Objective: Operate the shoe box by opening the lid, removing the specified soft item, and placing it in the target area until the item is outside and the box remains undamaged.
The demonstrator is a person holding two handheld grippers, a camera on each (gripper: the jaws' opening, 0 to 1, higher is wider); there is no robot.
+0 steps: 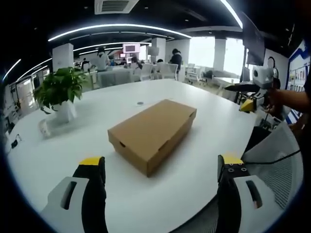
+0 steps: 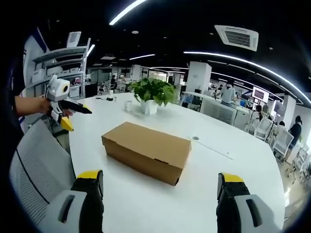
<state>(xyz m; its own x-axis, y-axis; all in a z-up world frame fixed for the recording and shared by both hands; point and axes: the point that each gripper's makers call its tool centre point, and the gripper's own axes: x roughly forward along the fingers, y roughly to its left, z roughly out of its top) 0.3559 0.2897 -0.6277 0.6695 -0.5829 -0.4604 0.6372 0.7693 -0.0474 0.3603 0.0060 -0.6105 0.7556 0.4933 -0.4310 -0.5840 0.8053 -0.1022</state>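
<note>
Sitting shut on the white table (image 1: 194,160), the box (image 1: 153,133) is mid-tabletop, lid down, nothing touching it. Left gripper (image 1: 163,170) hangs short of the box w/ jaws wide apart, nothing between. Right gripper (image 2: 160,187) same: jaws spread, empty, box just ahead. Plant (image 1: 59,90) in a white pot stands well apart from the box. Chair (image 2: 36,167) at table edge.

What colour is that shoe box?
Plain brown cardboard; the shoe box shows best in the right gripper view.

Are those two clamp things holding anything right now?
No. The left gripper and right gripper are both open and empty, away from the closed shoe box on the table.
</note>
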